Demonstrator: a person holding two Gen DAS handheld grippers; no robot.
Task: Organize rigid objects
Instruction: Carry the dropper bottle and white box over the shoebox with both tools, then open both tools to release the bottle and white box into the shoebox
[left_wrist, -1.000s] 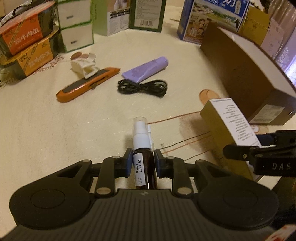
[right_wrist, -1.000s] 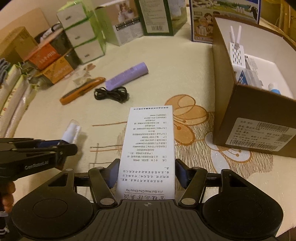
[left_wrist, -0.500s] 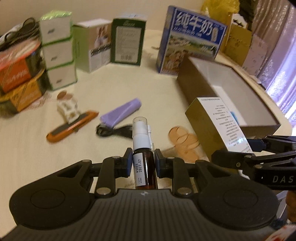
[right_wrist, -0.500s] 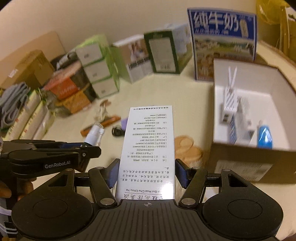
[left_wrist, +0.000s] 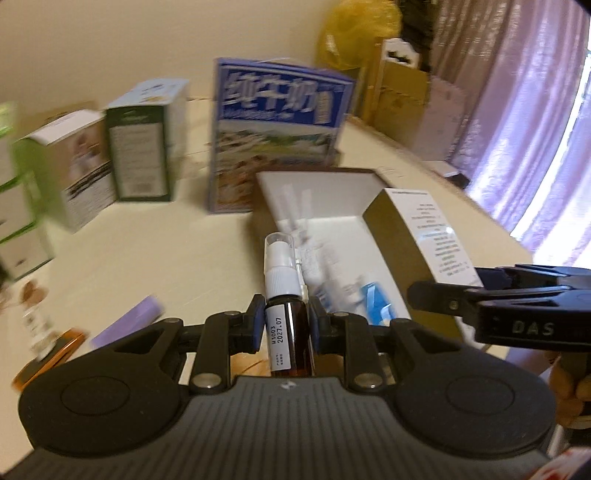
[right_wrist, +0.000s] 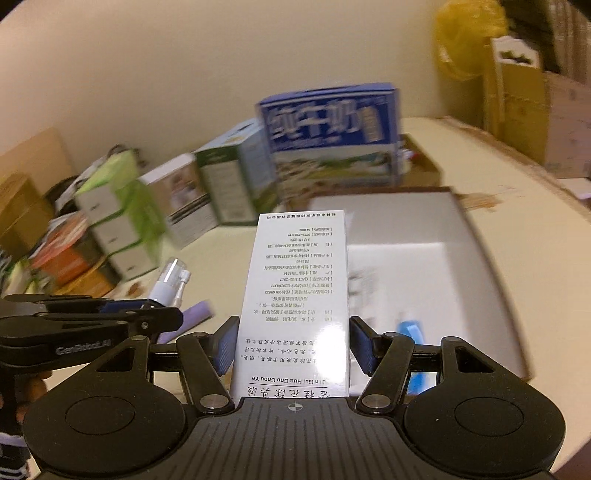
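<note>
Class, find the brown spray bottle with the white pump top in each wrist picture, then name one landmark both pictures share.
Left wrist: the brown spray bottle with the white pump top stands at centre, clamped in the left tool.
Right wrist: only its white top shows at left, above the left tool.
Shared landmark: the blue milk carton standing behind the open cardboard box.

We read "M1003 2027.07" on the white label of the brown glass spray bottle (left_wrist: 287, 328), "DAS" on the black right gripper (left_wrist: 480, 291), "GenRobot.AI" on the black left gripper (right_wrist: 162, 317), and "Jin Gui Hua Chou Ye" on the tall white printed carton (right_wrist: 299, 295).
</note>
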